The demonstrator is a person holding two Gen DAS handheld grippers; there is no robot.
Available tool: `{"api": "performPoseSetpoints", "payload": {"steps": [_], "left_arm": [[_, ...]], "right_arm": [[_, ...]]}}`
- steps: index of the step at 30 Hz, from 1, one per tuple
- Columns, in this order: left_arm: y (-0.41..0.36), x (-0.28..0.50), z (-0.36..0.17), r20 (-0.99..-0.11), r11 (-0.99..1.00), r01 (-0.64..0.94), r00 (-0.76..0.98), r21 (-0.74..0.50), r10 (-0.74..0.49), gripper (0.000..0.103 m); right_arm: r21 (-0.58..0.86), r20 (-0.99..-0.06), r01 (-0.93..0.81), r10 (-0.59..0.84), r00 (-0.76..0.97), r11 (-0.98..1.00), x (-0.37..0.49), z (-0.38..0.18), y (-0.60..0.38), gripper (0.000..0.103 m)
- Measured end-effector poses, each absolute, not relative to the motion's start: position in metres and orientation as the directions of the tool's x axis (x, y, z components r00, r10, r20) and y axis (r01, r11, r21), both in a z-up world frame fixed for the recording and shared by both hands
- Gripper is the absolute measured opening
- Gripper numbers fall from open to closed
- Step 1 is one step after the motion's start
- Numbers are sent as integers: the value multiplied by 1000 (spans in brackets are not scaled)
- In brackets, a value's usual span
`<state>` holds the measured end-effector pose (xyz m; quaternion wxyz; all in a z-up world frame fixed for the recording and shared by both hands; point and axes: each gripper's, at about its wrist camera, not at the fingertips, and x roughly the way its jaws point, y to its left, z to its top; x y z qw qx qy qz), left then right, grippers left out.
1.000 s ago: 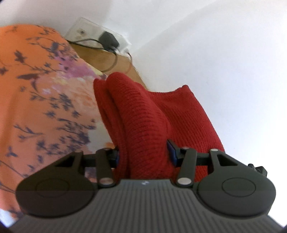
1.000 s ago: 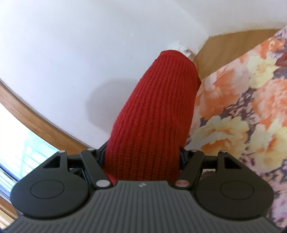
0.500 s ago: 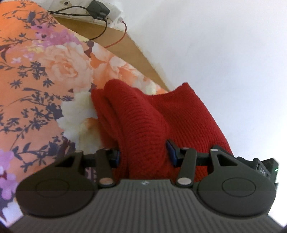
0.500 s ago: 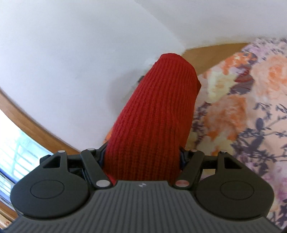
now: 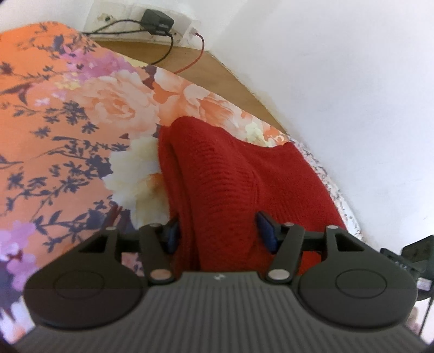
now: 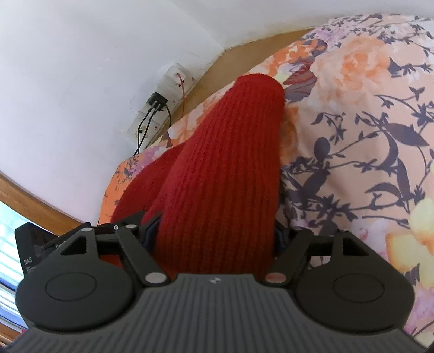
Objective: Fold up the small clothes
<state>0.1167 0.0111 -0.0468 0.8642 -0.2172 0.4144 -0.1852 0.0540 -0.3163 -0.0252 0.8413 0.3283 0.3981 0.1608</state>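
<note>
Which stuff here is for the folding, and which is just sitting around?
For the folding:
- red knitted garment
- left gripper, jaws just widened, knit between them
- right gripper, same
- floral bedsheet under it

Just sitting around:
- black charger
- red wire
- wall sockets

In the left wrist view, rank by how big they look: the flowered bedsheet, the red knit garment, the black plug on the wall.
1. Flowered bedsheet
2. Red knit garment, though it is nearest the camera, which inflates it
3. Black plug, far off and small
</note>
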Motion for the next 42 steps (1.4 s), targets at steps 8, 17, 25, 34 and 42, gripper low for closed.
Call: {"api": "performPoseSetpoints", "payload": {"steps": [8,17,25,34,42], "left_arm": [[13,86,-30,-646,878,145,625,-455,-438,60],[16,80,-46,-689,944,135,654,-300,-312,69],[25,88,-51,-708,937,116,626,-331,-327,79],[21,70,-29,-712,942,101,631,-320,-309,76],[15,37,-18,-706,950,100,646,-297,-289,99]], "right_arm": [[626,-577,-45,501,645,779,36,-2,-324,82],[612,-572,-117,540,617,782,21,17,-336,63],[439,-689,-128,425,588,889,32,10,-292,67],[434,-663,-68,370,650,898,14,14,-288,82],[439,-628,-35,334,702,898,-17,25,-278,99]]}}
